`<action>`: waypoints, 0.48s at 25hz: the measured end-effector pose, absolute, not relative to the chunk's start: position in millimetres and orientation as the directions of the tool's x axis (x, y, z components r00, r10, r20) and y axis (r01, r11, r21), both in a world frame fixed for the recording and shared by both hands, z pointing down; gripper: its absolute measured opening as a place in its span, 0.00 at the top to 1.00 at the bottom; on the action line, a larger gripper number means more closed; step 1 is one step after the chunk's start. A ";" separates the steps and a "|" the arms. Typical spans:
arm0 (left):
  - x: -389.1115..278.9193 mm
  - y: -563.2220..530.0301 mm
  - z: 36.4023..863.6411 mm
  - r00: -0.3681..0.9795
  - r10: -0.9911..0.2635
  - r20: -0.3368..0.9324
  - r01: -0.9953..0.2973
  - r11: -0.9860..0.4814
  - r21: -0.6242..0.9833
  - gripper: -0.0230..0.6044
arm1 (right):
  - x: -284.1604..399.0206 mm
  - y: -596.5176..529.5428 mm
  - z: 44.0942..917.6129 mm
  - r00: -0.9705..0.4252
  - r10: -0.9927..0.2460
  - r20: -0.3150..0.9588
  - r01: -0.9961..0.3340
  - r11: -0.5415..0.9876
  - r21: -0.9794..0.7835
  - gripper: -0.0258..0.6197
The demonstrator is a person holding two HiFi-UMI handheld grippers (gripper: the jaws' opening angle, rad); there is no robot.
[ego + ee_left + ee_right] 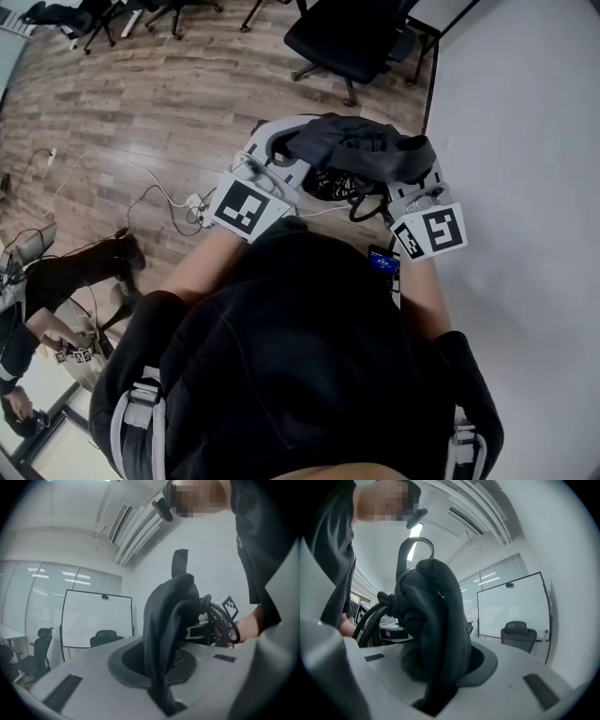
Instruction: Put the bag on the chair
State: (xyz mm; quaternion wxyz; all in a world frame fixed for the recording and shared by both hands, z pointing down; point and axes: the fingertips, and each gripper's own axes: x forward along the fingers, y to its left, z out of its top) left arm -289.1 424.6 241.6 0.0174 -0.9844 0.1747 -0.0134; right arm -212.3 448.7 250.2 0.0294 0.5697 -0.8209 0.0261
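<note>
1. The left gripper point(286, 150) has its jaws almost fully together, pinching a thin fold of the dark bag point(361, 148). In the left gripper view the fabric rises straight out from between the jaws of the left gripper point(163, 699).
2. The right gripper point(420, 178) is clamped on a thicker bunch of the same bag, so its jaws stand slightly wider. In the right gripper view the bag point(436, 620) fills the gap between the jaws of the right gripper point(436, 700).
3. The bag hangs in the air between the 2 grippers, just in front of the person's chest point(300, 328). Its long axis runs left to right, from 1 gripper to the other. Black cord loops point(361, 202) dangle from its underside.
4. The black office chair point(347, 37) stands on the wooden floor point(169, 103), straight ahead of the bag and well apart from it. Neither gripper looks clearly nearer to it.
5. White cables point(159, 197) trail on the floor to the person's left, away from the line to the chair.
6. Judging from this, the coming move is to carry the bag forward with both grippers together, then lower it onto the seat.
</note>
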 end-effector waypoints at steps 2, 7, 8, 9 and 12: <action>-302.0 398.3 235.4 0.938 -0.345 0.020 -0.344 -0.939 -0.025 0.93 | -226.0 422.6 244.1 -0.349 -0.933 0.090 -0.937 0.349 -0.010 0.84; -324.0 348.5 228.0 0.941 -0.339 0.021 -0.338 -0.941 -0.020 0.93 | -246.8 374.1 238.2 -0.337 -0.936 0.102 -0.941 0.337 -0.014 0.84; -327.6 341.6 228.3 0.942 -0.335 0.020 -0.335 -0.942 -0.020 0.93 | -250.0 367.6 239.1 -0.332 -0.938 0.101 -0.943 0.332 -0.016 0.84; -331.2 334.9 228.8 0.943 -0.333 0.019 -0.332 -0.943 -0.019 0.93 | -253.4 361.1 240.2 -0.326 -0.940 0.099 -0.945 0.326 -0.019 0.84; -333.8 326.2 235.9 0.945 -0.327 0.013 -0.327 -0.945 -0.016 0.93 | -256.1 352.4 249.0 -0.308 -0.947 0.090 -0.951 0.307 -0.028 0.84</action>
